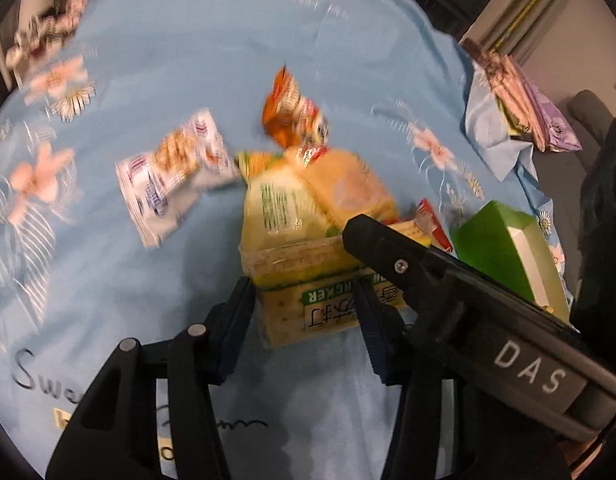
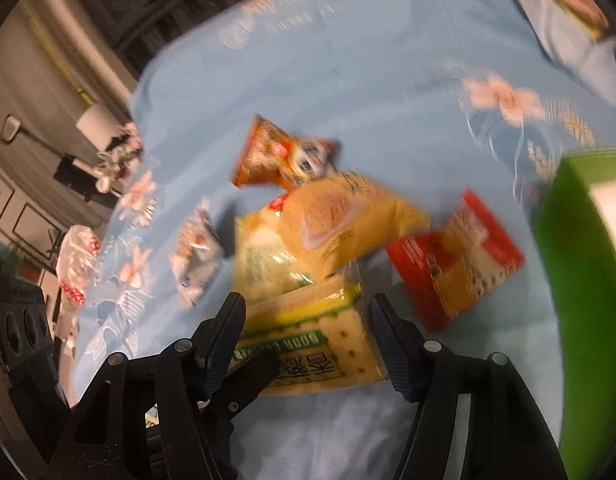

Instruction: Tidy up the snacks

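Note:
A yellow-green soda cracker pack point(image 1: 308, 296) lies on the blue flowered cloth point(image 1: 188, 60). My left gripper point(image 1: 304, 300) has its fingers against both sides of the pack. My right gripper point(image 2: 308, 312) straddles the same pack point(image 2: 324, 340) with its jaws wide; whether they touch it is unclear through the blur. A yellow bag point(image 1: 348, 184) and an orange bag point(image 1: 292, 112) lie just beyond, a white-blue packet point(image 1: 172, 176) to the left. A red packet point(image 2: 456, 256) lies to the right. The right gripper's body point(image 1: 468, 292) crosses the left wrist view.
A green box point(image 1: 504, 248) with a white inside stands at the right, also in the right wrist view point(image 2: 580, 280). Folded cloth and purple packets point(image 1: 524, 104) lie at the far right edge. A clear bag point(image 2: 76, 264) lies at the cloth's left edge.

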{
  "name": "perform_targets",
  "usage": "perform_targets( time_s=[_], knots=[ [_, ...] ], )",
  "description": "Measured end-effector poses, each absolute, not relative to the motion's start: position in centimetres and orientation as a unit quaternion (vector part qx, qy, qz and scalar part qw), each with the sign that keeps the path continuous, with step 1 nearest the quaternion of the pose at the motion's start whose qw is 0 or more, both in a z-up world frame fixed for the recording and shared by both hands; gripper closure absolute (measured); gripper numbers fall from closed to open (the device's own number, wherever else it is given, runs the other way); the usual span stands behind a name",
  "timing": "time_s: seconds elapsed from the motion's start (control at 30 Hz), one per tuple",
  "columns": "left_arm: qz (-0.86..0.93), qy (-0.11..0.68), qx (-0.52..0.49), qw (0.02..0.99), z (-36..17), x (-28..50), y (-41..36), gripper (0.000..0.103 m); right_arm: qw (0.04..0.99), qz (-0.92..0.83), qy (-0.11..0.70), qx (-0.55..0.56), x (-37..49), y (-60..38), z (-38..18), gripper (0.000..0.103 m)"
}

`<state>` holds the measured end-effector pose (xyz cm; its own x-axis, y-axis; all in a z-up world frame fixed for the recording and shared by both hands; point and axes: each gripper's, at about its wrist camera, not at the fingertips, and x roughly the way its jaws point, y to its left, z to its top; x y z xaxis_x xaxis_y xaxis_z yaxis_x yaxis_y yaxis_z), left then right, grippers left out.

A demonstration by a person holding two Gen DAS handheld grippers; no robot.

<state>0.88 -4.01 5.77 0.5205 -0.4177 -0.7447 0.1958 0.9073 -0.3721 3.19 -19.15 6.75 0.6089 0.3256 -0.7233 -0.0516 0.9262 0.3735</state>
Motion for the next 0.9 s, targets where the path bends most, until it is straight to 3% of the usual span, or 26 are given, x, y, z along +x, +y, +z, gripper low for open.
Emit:
perform_targets(
  time_s=[0.37, 0.9],
  knots=[
    [-0.192, 0.389, -0.101, 0.895, 8.5, -0.3, -4.0, 0.053, 0.921, 0.115, 0.336, 0.158, 1.0, -18.4, 10.2, 0.036],
    [-0.214, 0.363, -0.068, 0.904, 10.0, -1.0, -3.4, 0.053, 0.925, 0.093, 0.313, 0.194, -0.6, -18.2, 11.1, 0.036]
  ],
)
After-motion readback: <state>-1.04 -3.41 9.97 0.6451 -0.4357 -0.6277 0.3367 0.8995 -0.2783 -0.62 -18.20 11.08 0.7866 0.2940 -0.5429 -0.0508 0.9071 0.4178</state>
